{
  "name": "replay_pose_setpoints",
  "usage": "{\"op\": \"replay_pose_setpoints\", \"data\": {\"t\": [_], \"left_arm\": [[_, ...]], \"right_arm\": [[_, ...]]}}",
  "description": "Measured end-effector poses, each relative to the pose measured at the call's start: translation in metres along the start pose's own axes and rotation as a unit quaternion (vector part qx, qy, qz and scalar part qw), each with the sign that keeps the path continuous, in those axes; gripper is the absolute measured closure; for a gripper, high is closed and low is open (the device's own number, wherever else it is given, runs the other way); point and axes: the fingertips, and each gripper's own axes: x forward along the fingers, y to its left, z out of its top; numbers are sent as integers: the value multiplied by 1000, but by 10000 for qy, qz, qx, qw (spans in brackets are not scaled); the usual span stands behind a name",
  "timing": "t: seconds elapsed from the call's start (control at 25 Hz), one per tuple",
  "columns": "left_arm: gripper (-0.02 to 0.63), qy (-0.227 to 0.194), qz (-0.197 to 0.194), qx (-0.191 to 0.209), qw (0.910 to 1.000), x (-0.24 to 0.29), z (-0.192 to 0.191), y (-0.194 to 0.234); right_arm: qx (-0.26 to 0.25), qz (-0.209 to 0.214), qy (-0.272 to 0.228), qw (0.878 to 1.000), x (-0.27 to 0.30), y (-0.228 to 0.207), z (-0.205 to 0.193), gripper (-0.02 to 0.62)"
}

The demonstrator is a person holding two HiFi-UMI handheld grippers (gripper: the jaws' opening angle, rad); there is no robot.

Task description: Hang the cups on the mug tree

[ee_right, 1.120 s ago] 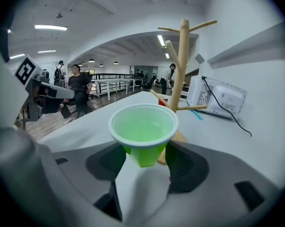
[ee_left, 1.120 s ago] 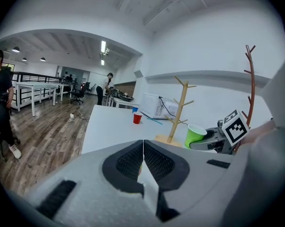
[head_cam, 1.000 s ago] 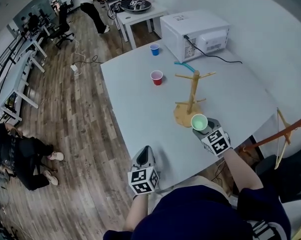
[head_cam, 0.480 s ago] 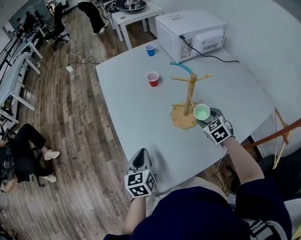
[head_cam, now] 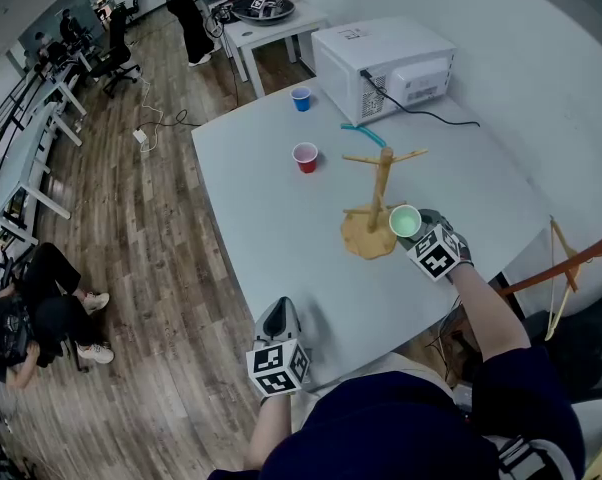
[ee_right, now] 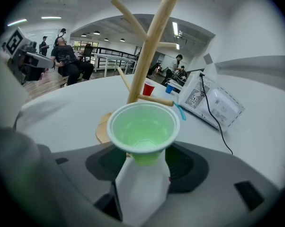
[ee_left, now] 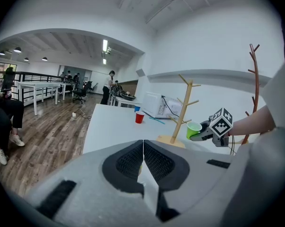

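Observation:
My right gripper (head_cam: 418, 232) is shut on a green cup (head_cam: 405, 221) and holds it mouth-up in the air, just right of the wooden mug tree (head_cam: 379, 186). In the right gripper view the green cup (ee_right: 142, 131) sits between the jaws, its rim close under a low peg of the mug tree (ee_right: 149, 41). A red cup (head_cam: 306, 156) and a blue cup (head_cam: 301, 98) stand on the white table (head_cam: 281, 218) beyond the tree. My left gripper (head_cam: 282, 317) is shut and empty at the table's near edge; its pads (ee_left: 143, 162) meet.
A white microwave (head_cam: 385, 66) with a black cable stands at the table's far end. A light blue strip (head_cam: 366, 133) lies between it and the tree. A wooden coat stand (head_cam: 566, 263) rises on the right. People and desks are far off on the wooden floor.
My right gripper has carried the green cup away from me, from in front of the tree's base to beside its trunk on the right. The left gripper has kept still.

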Motion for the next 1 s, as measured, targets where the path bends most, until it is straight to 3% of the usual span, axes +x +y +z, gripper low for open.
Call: {"op": "replay_pose_setpoints", "data": {"t": [1.0], "left_arm": [[586,-91,75,-64,9999,-6,2,6]], "right_arm": [[-779,-326,206,9962,-1,-22,17,324]]}}
